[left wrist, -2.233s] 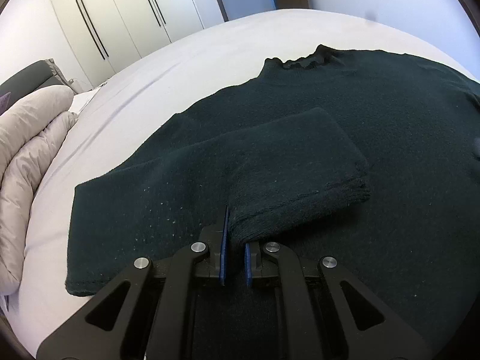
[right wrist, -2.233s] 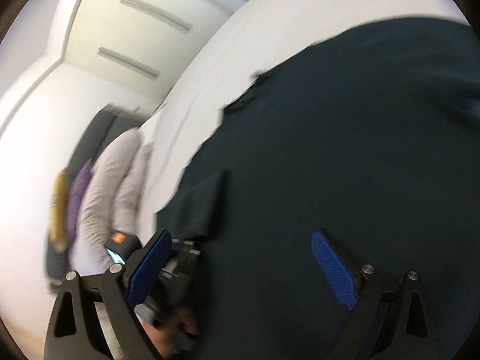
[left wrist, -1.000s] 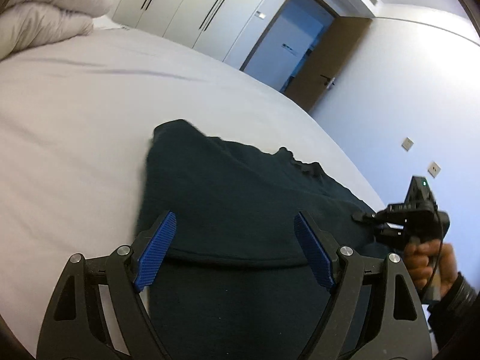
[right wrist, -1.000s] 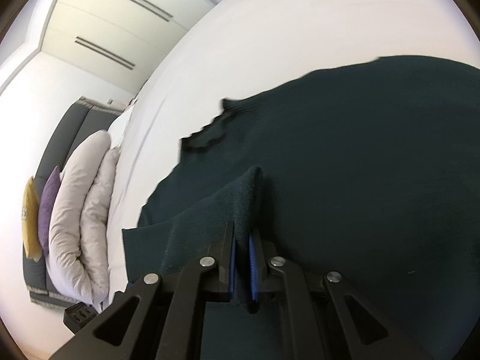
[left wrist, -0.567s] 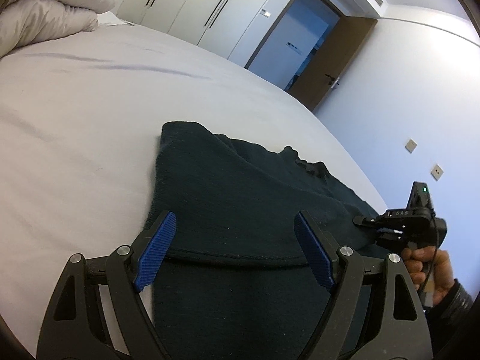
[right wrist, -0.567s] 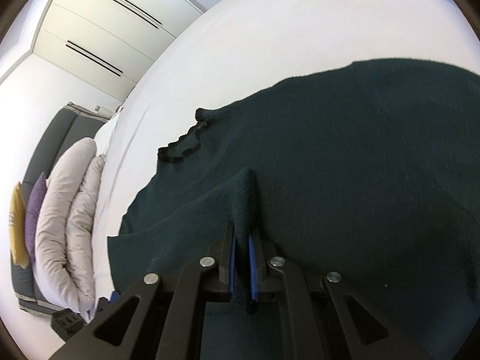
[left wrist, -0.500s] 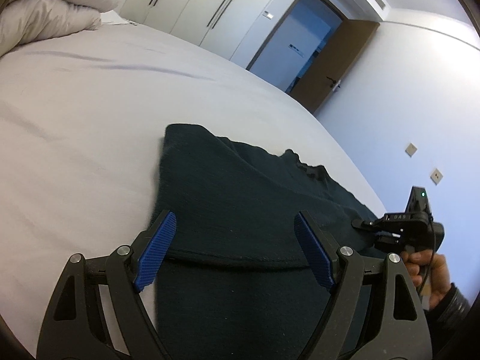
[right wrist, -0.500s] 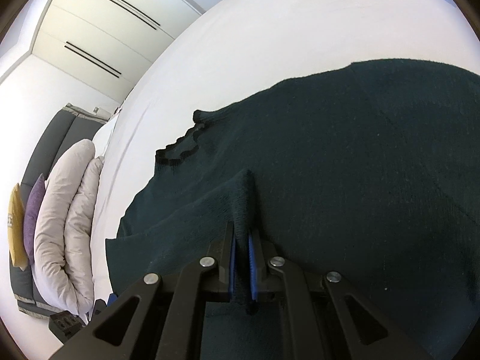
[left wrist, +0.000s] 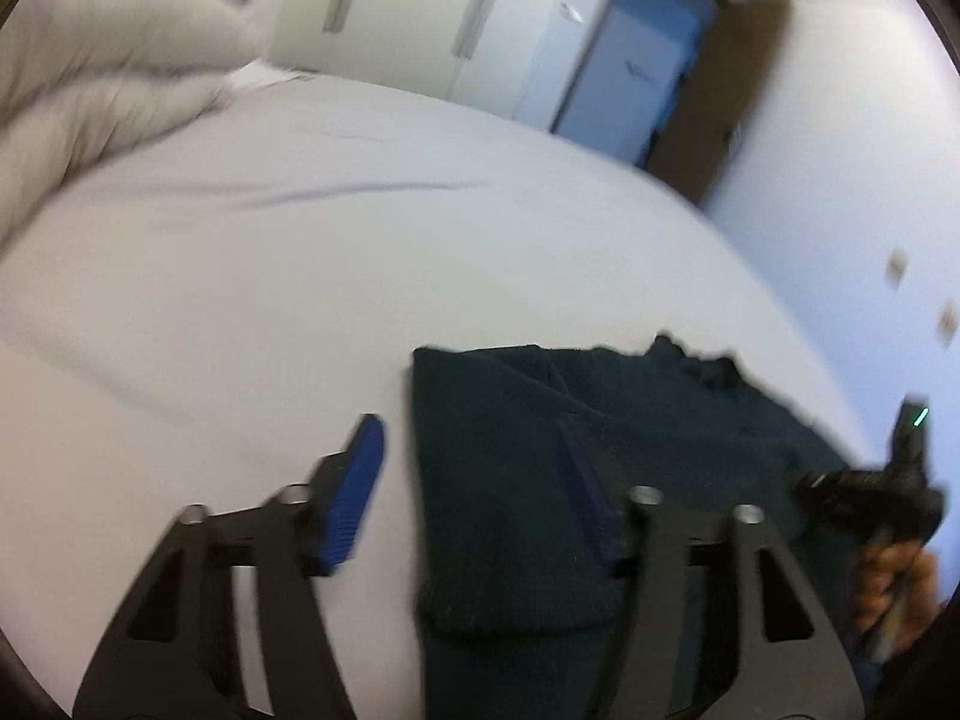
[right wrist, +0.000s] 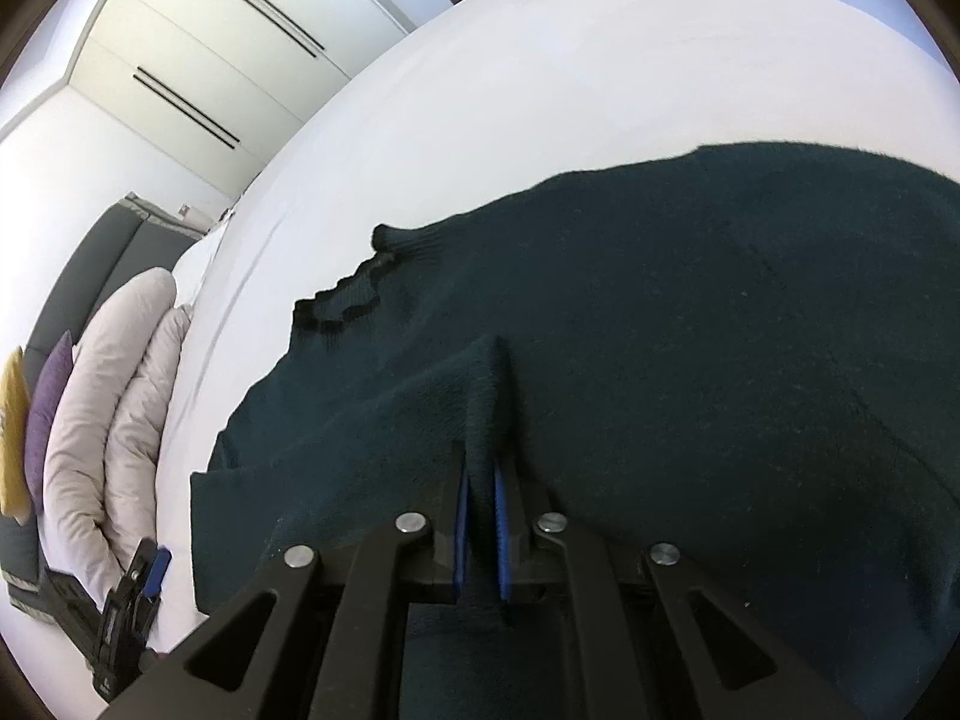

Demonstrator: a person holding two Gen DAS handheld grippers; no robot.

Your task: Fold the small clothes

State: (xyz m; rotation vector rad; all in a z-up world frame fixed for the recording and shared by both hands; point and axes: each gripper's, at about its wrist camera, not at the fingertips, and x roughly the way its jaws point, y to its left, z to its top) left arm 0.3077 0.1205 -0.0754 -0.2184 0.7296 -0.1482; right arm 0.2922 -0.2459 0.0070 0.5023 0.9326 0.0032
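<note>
I am working over a dark green sweater [right wrist: 690,360] that is lying spread on the white bed [right wrist: 600,72], its collar [right wrist: 342,300] sitting at about 10 o'clock from my right gripper [right wrist: 480,516] in the right wrist view. That gripper is pinching a raised ridge of the knit between its blue pads [right wrist: 461,531] — the jaws are almost together and the fabric is standing up between them, running away toward 12 o'clock. The rest of the sweater is filling the view from 12 round to 5 o'clock.

My left gripper [left wrist: 474,498] is hovering above the sweater's folded edge, and its jaws are closing. One blue pad [left wrist: 354,498] is over bare sheet at 9 o'clock of the fold, the other is over the knit; neither is pressing on cloth, so nothing is gripped there. This view is blurred. In it the sweater [left wrist: 510,480] is reaching from the centre toward 3 o'clock, where my right hand [left wrist: 894,588] is wrapped round its tool's handle.

A pale duvet [right wrist: 114,408] is bunched at 9 o'clock in the right view, with a purple pillow [right wrist: 48,408] and a yellow one [right wrist: 12,432] beyond it — wardrobe doors [right wrist: 210,60] are standing at 11 o'clock.
</note>
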